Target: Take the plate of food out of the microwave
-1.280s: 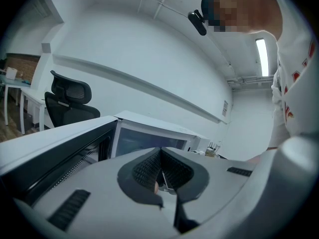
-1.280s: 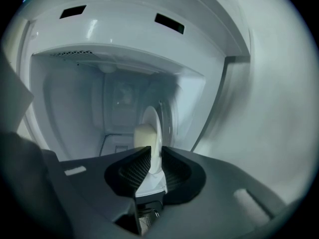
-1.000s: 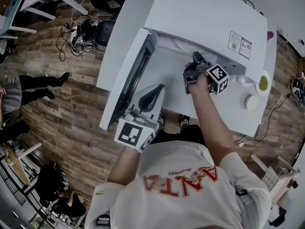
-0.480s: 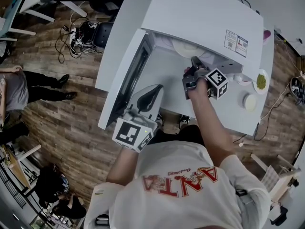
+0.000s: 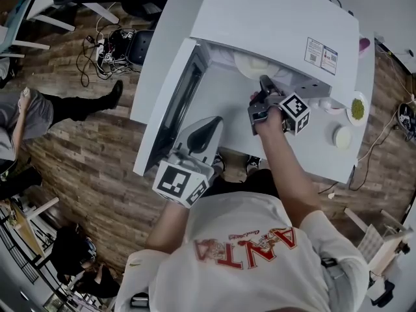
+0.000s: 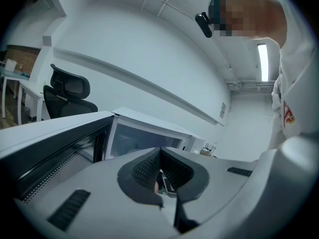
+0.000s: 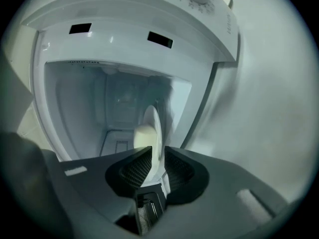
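The white microwave (image 5: 279,18) stands with its door (image 5: 172,103) swung open to the left. My right gripper (image 5: 263,80) reaches into the cavity's mouth. In the right gripper view the white plate (image 7: 155,128) runs edge-on between the right gripper's (image 7: 157,153) pads, with a pale lump of food (image 7: 142,136) on it. Its jaws have just been opening a little, and the rim still fills the gap. The plate (image 5: 250,64) shows at the cavity's front. My left gripper (image 5: 214,121) hangs shut and empty below the door, its tips (image 6: 160,153) touching.
A small dish of green food (image 5: 358,109) and a white round lid (image 5: 341,138) sit on the table (image 5: 305,155) right of the microwave. A person's legs (image 5: 71,103) and cables (image 5: 110,41) are on the wood floor at left. An office chair (image 6: 70,91) stands beyond the door.
The plate now shows further out at the microwave's mouth, with the right gripper on its rim. The left gripper has stayed put. The person on the floor at left has stepped.
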Demonstrator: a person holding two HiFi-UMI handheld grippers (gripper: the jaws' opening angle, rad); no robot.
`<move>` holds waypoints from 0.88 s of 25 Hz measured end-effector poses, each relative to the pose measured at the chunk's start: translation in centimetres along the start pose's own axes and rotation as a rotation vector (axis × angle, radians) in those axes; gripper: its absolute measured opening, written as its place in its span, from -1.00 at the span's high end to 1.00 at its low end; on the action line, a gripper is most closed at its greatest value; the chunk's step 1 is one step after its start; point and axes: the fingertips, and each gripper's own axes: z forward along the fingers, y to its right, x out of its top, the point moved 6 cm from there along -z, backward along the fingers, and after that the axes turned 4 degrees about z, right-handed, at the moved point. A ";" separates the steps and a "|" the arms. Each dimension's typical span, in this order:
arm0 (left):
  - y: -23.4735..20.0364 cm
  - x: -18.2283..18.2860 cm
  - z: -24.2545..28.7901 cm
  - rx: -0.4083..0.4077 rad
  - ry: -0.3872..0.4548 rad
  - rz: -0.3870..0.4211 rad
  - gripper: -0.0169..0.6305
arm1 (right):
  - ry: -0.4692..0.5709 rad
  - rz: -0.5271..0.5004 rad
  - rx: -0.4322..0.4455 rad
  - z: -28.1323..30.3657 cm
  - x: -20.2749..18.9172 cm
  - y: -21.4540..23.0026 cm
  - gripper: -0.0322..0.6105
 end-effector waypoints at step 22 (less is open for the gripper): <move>0.9 0.1 0.0 -0.013 -0.004 0.005 0.92 | -0.024 0.012 0.176 -1.4 -0.4 -0.8 0.84</move>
